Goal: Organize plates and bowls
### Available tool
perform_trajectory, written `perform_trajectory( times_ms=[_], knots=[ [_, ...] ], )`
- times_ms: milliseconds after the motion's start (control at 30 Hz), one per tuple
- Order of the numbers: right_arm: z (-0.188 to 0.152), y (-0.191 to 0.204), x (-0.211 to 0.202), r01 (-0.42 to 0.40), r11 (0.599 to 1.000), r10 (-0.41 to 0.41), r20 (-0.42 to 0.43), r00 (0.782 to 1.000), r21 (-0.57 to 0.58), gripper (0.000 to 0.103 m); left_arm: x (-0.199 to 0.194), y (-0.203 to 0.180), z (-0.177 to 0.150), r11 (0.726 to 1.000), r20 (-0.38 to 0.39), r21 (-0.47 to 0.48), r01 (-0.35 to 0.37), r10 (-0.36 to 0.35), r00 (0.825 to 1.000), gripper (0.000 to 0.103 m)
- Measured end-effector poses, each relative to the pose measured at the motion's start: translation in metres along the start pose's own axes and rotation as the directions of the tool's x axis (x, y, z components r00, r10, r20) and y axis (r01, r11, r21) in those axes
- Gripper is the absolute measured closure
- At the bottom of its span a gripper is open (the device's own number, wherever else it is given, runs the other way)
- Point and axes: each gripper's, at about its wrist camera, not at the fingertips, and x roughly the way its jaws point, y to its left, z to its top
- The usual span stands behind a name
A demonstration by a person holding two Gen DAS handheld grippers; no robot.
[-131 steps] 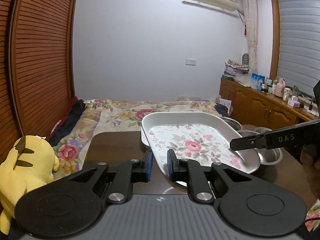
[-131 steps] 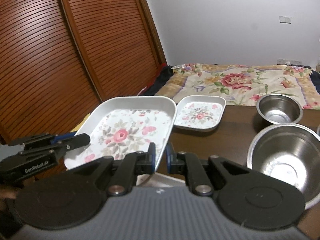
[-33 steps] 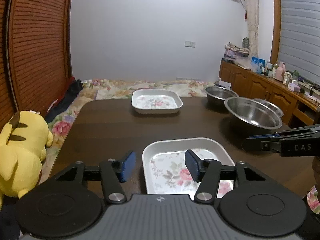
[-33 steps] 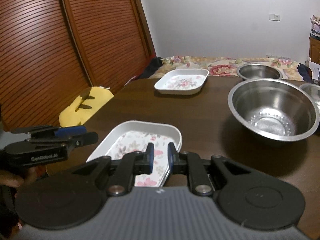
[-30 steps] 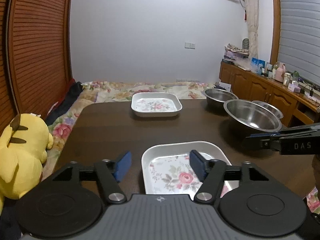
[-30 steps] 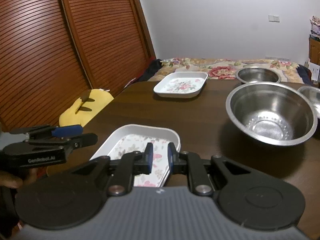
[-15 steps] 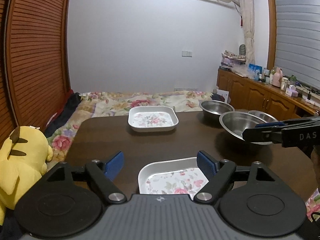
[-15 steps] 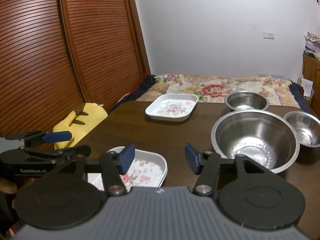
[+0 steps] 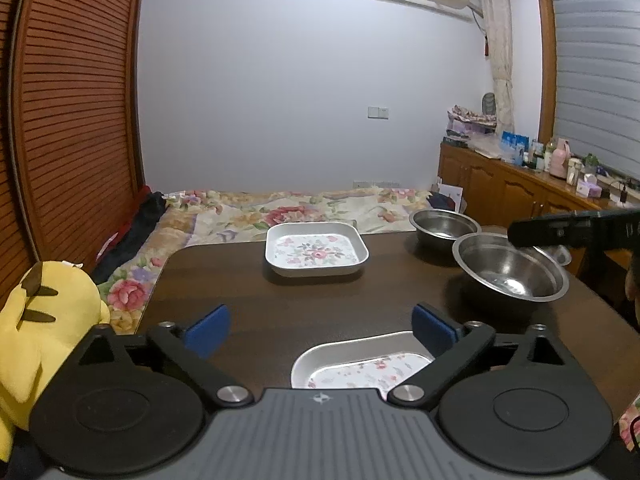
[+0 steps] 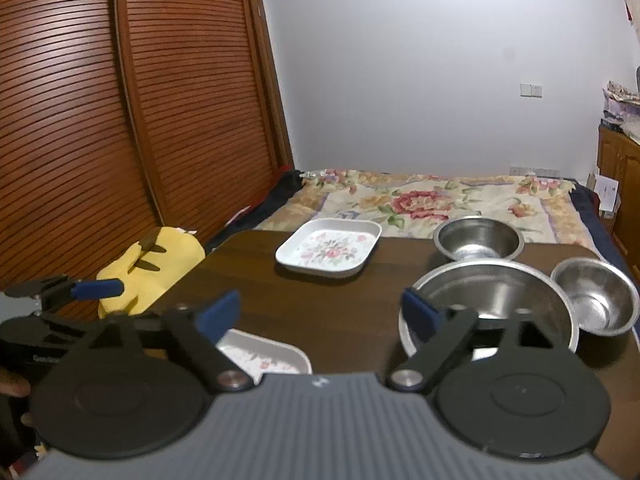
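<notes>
both claws gape wide, holding nothing. the big plate (image 9: 360, 364) lies on the table (image 9: 248, 280) just under the left claw (image 9: 320, 324); the small plate (image 9: 316, 254) sits straight ahead, far side, nearer the left than the right claw (image 10: 320, 312).

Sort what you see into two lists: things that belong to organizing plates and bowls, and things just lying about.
Job: large floral plate, small floral plate, large steel bowl, two smaller steel bowls.
Lying about: yellow plush toy, floral bedspread.
</notes>
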Motion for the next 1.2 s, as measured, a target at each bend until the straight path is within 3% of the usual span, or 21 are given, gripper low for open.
perform_trajectory(
  times_ms=[267, 600, 900, 967, 1033, 1200],
  knots=[
    [0.025, -0.006, 0.037, -0.007, 1.000, 0.007, -0.008, 1.000, -0.017, 0.000, 0.028, 0.014, 0.021, 0.999, -0.005, 0.038, 0.000, 0.000, 1.000, 0.000],
    [0.051, -0.012, 0.082, -0.010, 1.000, 0.010, -0.047, 0.999, -0.003, 0.000, 0.066, 0.034, 0.058, 1.000, 0.013, 0.026, 0.015, -0.015, 1.000, 0.000],
    [0.066, -0.018, 0.132, 0.001, 1.000, 0.002, -0.122, 0.993, 0.029, 0.001, 0.115, 0.045, 0.073, 0.998, -0.021, 0.041, 0.049, -0.048, 0.999, 0.000],
    [0.068, -0.018, 0.140, 0.004, 1.000, -0.001, -0.135, 0.991, 0.027, 0.005, 0.127, 0.048, 0.074, 0.997, -0.036, 0.039, 0.060, -0.059, 0.998, 0.002],
    [0.070, -0.020, 0.149, 0.014, 0.999, -0.009, -0.158, 0.987, 0.031, 0.019, 0.138, 0.050, 0.075, 0.997, -0.048, 0.042, 0.067, -0.065, 0.997, 0.003],
    [0.071, -0.028, 0.171, 0.046, 0.997, -0.034, -0.197, 0.980, 0.060, 0.027, 0.167, 0.056, 0.072, 0.997, -0.075, 0.050, 0.061, -0.057, 0.996, 0.005]
  ],
)
